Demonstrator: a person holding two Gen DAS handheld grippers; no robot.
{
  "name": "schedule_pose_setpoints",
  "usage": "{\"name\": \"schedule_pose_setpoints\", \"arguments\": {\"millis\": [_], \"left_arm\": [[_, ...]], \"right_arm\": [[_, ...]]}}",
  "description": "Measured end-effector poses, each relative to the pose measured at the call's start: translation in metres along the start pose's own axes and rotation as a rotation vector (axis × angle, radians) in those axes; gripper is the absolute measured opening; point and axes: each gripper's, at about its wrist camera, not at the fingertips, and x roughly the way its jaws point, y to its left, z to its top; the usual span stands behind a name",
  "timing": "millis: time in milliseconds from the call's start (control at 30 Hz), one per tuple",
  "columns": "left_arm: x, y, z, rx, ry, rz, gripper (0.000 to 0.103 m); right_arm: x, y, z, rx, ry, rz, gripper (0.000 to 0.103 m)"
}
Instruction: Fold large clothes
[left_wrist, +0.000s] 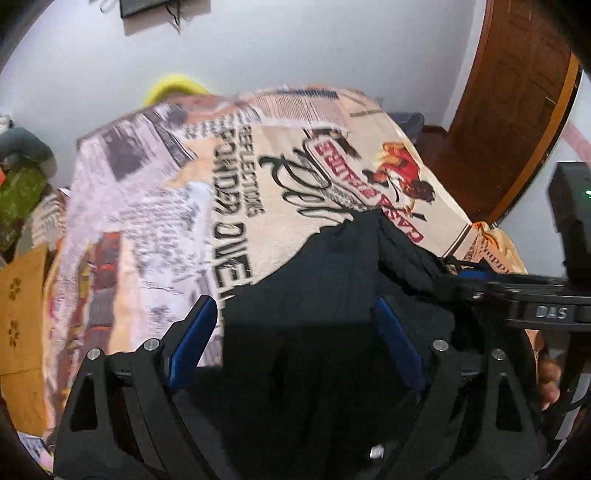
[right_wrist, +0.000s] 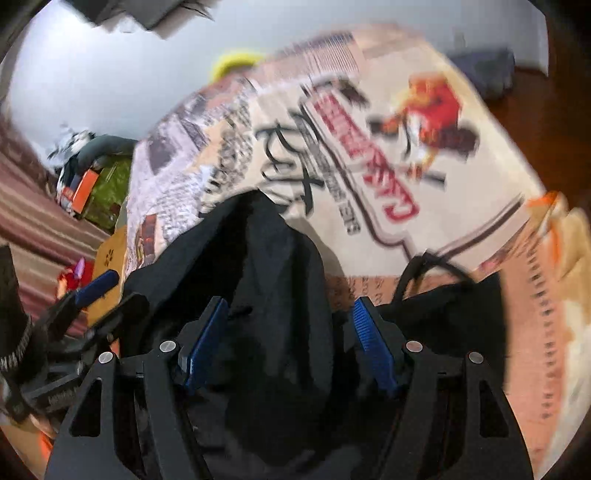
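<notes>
While both grippers hang tilted down over the bed, the black garment (left_wrist: 332, 295) lies bunched on the near part of a newspaper-print bedspread (left_wrist: 155, 206). The left gripper (left_wrist: 295, 314) has its two blue pads well apart; the dark cloth spreads under and between them, but neither pad (left_wrist: 194, 343) presses on it. The right gripper (right_wrist: 290, 306) also stands with its fingers apart. A raised fold of the garment (right_wrist: 258, 266) runs up between its pads and lies against the left pad (right_wrist: 207, 343). The right pad (right_wrist: 371, 343) sits clear of the fold, with bare bedspread just beyond its tip. Whether this gripper pinches any cloth I cannot tell, as the picture is blurred.

Seen from the left wrist, the right gripper (left_wrist: 476, 275) pokes in from the right edge, resting at the garment's right side, with a person's fingers (left_wrist: 550, 384) curled under its body. Seen from the right wrist, the left gripper (right_wrist: 98, 286) shows at the left edge, beside the garment's left border.

A thin black cord (right_wrist: 428, 267) loops off the garment onto the bedspread at the right. Beyond the bed are a pale wall (left_wrist: 295, 48), a brown wooden door (left_wrist: 517, 110) at the far right, something yellow (left_wrist: 173, 86) behind the bedspread's far edge, and a pile of mixed things (right_wrist: 92, 184) at the far left.
</notes>
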Motion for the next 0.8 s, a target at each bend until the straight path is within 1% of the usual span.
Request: {"name": "schedule_pose_setpoints", "arguments": {"millis": [33, 67, 100, 133, 167, 200, 233, 300, 333, 367, 433, 500, 567, 667, 700, 733, 767, 800], "left_arm": [[0.009, -0.001, 0.0, 0.003, 0.016, 0.003, 0.087], [0.016, -0.001, 0.001, 0.008, 0.026, 0.015, 0.087], [0.023, 0.0, 0.0, 0.007, 0.032, 0.026, 0.087], [0.028, 0.002, -0.001, -0.002, 0.032, 0.026, 0.086], [0.029, 0.004, -0.002, -0.015, 0.026, 0.024, 0.082], [0.028, 0.005, -0.003, -0.02, 0.022, 0.022, 0.076], [0.027, 0.006, -0.004, -0.022, 0.02, 0.022, 0.072], [0.024, 0.009, -0.007, -0.017, 0.028, 0.022, 0.051], [0.019, 0.011, -0.009, -0.015, 0.032, 0.016, 0.043], [0.016, 0.011, -0.01, -0.012, 0.034, 0.019, 0.028], [0.001, 0.013, -0.015, -0.006, 0.028, 0.003, 0.026], [-0.022, 0.014, -0.023, -0.015, 0.0, -0.016, 0.026], [-0.049, 0.014, -0.032, -0.023, -0.028, -0.04, 0.026], [-0.085, 0.013, -0.049, -0.031, -0.054, -0.092, 0.026], [-0.093, 0.013, -0.054, -0.031, -0.055, -0.104, 0.026], [-0.103, 0.012, -0.061, -0.027, -0.055, -0.113, 0.026], [-0.111, 0.011, -0.068, -0.017, -0.054, -0.115, 0.028], [-0.121, 0.009, -0.077, 0.002, -0.052, -0.11, 0.034]], "right_arm": [[0.005, -0.003, 0.002, 0.019, 0.013, 0.005, 0.058], [0.011, -0.005, 0.003, 0.028, 0.028, 0.006, 0.044], [0.017, -0.005, 0.003, 0.023, 0.044, 0.011, 0.035], [0.018, -0.004, 0.002, 0.023, 0.045, 0.019, 0.033], [0.017, -0.003, 0.001, 0.02, 0.035, 0.011, 0.029], [0.014, 0.001, -0.001, 0.002, 0.02, 0.002, 0.023], [0.012, 0.004, -0.002, -0.016, 0.014, 0.0, 0.02], [-0.002, 0.015, -0.007, -0.071, -0.026, -0.019, 0.016], [-0.006, 0.017, -0.005, -0.092, -0.039, -0.022, 0.016], [-0.018, 0.024, -0.01, -0.13, -0.065, -0.03, 0.015], [-0.034, 0.035, -0.019, -0.2, -0.107, -0.034, 0.014], [-0.055, 0.047, -0.033, -0.257, -0.139, -0.03, 0.014], [-0.071, 0.054, -0.047, -0.283, -0.154, -0.022, 0.014], [-0.093, 0.069, -0.069, -0.34, -0.187, -0.046, 0.015], [-0.1, 0.072, -0.078, -0.357, -0.194, -0.047, 0.018], [-0.104, 0.074, -0.083, -0.361, -0.193, -0.045, 0.018], [-0.111, 0.075, -0.093, -0.362, -0.187, -0.048, 0.018], [-0.114, 0.076, -0.099, -0.364, -0.176, -0.049, 0.018]]}}
